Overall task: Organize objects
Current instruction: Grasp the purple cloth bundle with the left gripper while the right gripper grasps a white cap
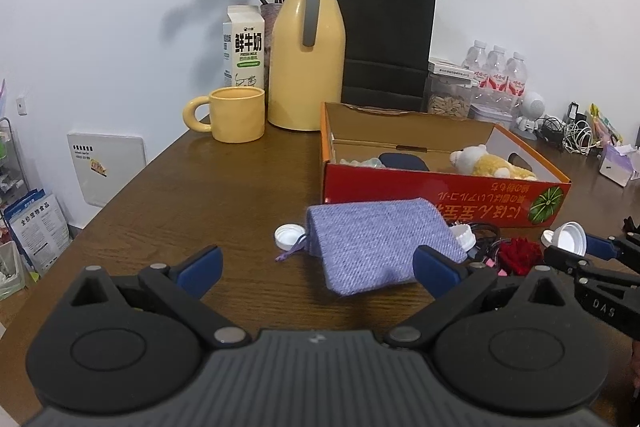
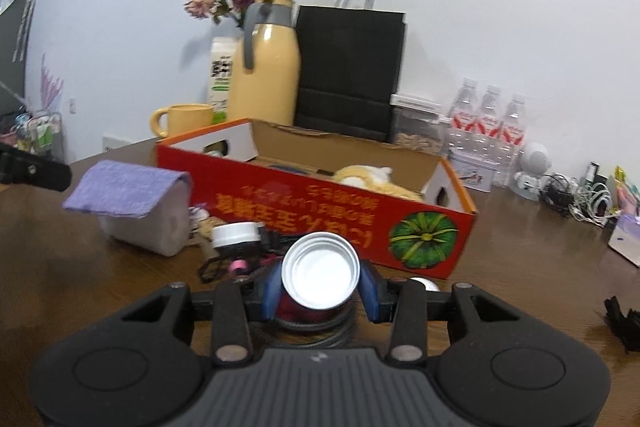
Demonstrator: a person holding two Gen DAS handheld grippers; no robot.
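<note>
Two grippers are in view. Right gripper [image 2: 320, 291] jaws are clamped on a white cap [image 2: 320, 269] at lower centre, just before the red box [image 2: 304, 211]. Left gripper [image 1: 318, 269] jaws stand apart above the table [image 1: 200, 195], near the purple pouch [image 1: 376, 247].

Both rigs look identical: the left gripper [image 1: 318, 269] and right gripper [image 2: 320, 291] are matte black plastic with blue fingertip pads [image 1: 200, 269], silver pivot pins and a ribbed grey base. White "DAS" lettering marks the right gripper's black linkage.
</note>
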